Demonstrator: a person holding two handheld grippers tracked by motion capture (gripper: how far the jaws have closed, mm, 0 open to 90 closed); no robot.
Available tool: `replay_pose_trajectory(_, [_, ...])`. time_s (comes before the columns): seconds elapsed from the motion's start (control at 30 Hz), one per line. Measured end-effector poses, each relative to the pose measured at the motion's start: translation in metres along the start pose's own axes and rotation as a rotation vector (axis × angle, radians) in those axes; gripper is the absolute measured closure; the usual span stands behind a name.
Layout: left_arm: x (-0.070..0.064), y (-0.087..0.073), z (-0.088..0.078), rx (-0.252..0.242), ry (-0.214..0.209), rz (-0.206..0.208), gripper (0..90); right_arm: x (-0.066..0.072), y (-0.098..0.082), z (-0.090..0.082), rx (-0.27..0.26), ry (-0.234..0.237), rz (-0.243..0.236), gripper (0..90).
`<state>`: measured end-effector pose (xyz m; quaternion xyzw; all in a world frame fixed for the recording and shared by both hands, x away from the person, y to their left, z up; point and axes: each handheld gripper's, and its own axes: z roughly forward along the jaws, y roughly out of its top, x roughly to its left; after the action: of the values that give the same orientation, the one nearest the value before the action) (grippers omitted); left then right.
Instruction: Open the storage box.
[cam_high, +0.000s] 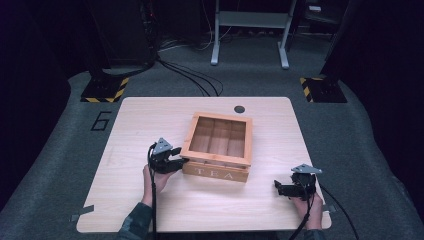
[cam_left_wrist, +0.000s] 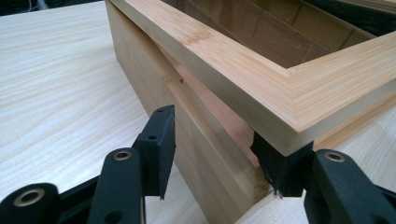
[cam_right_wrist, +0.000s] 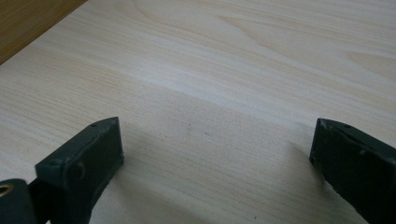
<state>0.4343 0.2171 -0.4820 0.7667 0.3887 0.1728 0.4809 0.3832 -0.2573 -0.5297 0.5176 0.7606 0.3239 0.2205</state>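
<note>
Table (cam_high: 125, 200) of pale wood, rounded corners, on grey carpet; a small dark round spot (cam_high: 239, 109) sits near its far edge. Left gripper (cam_high: 176, 161), held in the person's left hand (cam_high: 152, 177), lies low at the near left corner of the tea box (cam_high: 220, 145); in the left gripper view one jaw stands off the box's side wall with a gap, the other sits tucked under the corner of the raised lid (cam_left_wrist: 261, 84), so the jaws are parted and not clamped on anything. Tea box stands at the middle of the table, slightly toward the far side, with TEA lettered on its near face; the lid is a wooden frame with a clear pane, its front edge lifted a little off the body, empty compartments showing through. Right gripper (cam_high: 281, 189), in the person's right hand (cam_high: 310, 202), rests at the near right corner of the table, well apart from the box, jaws wide apart over bare wood.
</note>
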Motion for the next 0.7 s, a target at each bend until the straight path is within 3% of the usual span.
replay_pose_trajectory(0.27, [0.002,0.0,-0.006,0.006,0.003,-0.038,33.4,0.0,0.0,0.0,0.0,0.0,0.0,2.0])
replay_pose_trajectory(0.43, [0.005,-0.001,-0.012,0.058,-0.023,-0.036,20.2,0.0,0.0,0.0,0.0,0.0,0.0,2.0])
replay_pose_trajectory(0.53, [0.002,-0.007,-0.011,0.127,-0.008,0.009,16.8,0.0,0.0,0.0,0.0,-0.001,0.001,2.1])
replay_pose_trajectory(0.7, [0.007,-0.02,-0.019,0.128,0.011,-0.021,14.8,0.0,0.0,0.0,-0.002,-0.002,0.001,2.3])
